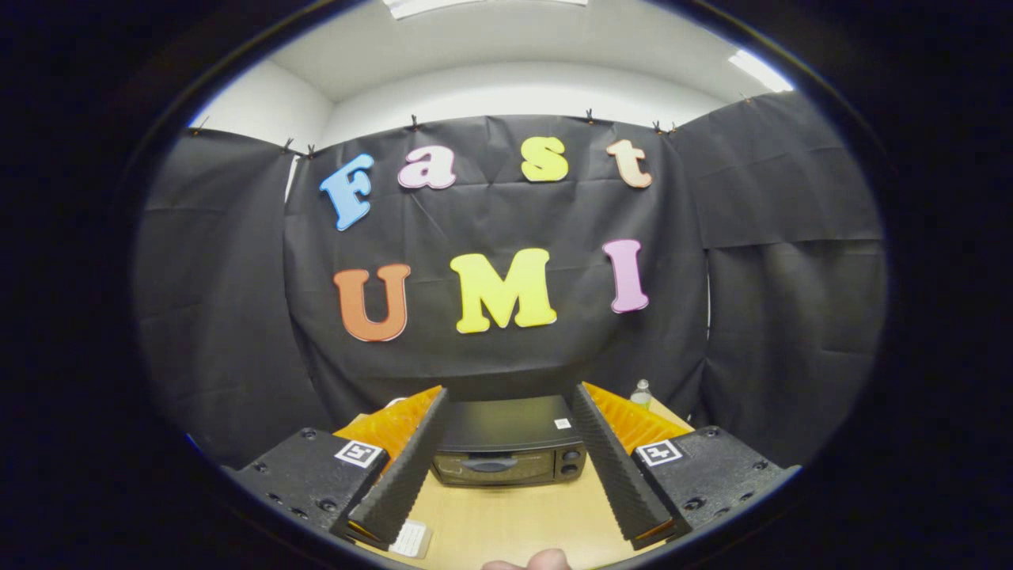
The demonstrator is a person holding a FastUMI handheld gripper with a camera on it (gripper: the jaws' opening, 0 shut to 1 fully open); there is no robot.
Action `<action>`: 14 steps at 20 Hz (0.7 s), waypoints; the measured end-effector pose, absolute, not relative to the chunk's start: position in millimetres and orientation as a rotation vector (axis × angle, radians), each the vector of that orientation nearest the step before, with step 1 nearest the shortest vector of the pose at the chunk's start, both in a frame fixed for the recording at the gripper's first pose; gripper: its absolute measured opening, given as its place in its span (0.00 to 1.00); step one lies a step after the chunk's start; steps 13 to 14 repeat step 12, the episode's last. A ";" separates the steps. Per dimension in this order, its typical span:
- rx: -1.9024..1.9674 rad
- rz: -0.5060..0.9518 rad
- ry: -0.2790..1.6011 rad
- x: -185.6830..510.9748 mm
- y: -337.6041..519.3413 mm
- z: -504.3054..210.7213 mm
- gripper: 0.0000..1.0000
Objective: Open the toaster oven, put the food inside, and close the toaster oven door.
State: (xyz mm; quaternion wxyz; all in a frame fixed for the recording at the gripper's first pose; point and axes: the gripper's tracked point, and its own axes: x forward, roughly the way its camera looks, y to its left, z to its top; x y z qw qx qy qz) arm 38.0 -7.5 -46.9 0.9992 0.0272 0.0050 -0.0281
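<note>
The gripper [510, 396] jaws stand wide, holding nothing, with the closed toaster oven [510, 451] beyond them.

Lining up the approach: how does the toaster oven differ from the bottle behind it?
The toaster oven is a wide, low, dark box; the bottle is small, upright and pale. The toaster oven sits straight ahead, framed between the open tongs; the bottle stands further back, beyond the right finger by the black cloth. The toaster oven shows its closed door and knobs; the bottle shows just its top. Both stand on the wooden table.
</note>
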 end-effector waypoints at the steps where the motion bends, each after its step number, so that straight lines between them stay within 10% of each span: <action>1: 0.053 -0.058 0.013 38.0 -9.3 -47.3 1.00; 14: 0.055 -0.060 0.015 39.9 -14.9 -44.5 1.00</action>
